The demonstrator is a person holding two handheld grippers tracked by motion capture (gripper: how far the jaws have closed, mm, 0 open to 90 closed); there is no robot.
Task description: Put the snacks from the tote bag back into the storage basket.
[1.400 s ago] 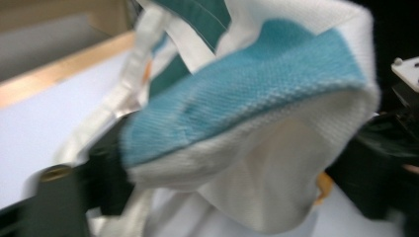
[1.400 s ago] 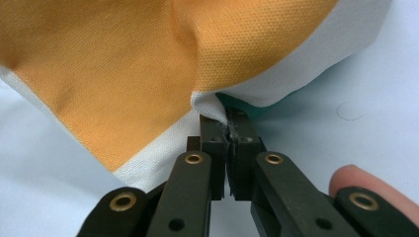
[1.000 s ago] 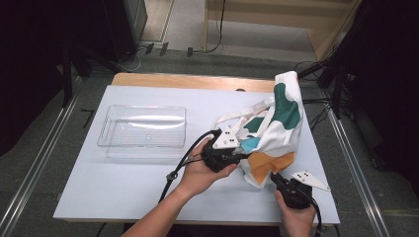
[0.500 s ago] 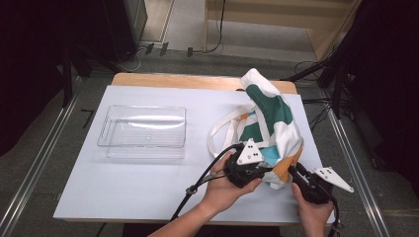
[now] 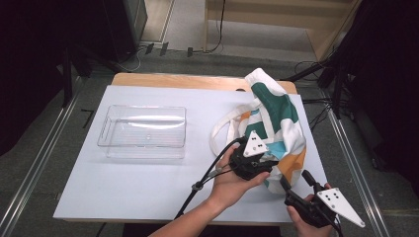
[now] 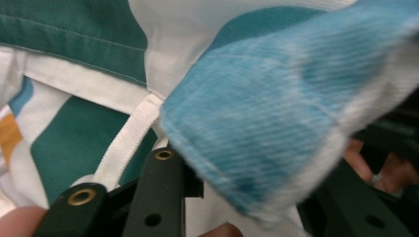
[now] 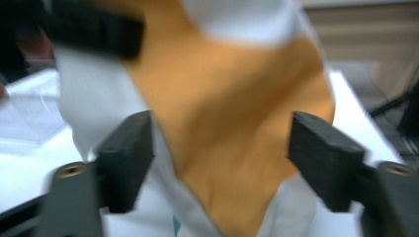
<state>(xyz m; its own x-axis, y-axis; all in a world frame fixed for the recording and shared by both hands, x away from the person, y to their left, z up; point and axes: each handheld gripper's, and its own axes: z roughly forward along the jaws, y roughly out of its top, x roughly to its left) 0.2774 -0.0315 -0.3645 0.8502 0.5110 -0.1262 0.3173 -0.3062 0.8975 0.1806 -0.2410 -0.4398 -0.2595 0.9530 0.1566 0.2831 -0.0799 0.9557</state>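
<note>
Bag: we see a cloth bag (image 5: 274, 126) in white, green, teal and orange, bunched up on the bench (image 5: 148, 182), directly ahead of both tongs.
Left tongs: our left tongs (image 5: 257, 165) are pressed into the bag's near side; in the left gripper view a teal fold (image 6: 257, 123) lies across them, and we cannot tell if they are gripping.
Right tongs: our right tongs (image 5: 296, 180) are spread wide apart just short of the bag's near corner; in the right gripper view the orange patch (image 7: 222, 123) sits between the parted jaws.
Tray: a clear plastic tray (image 5: 143, 131) lies well to the left of the left tongs.
</note>
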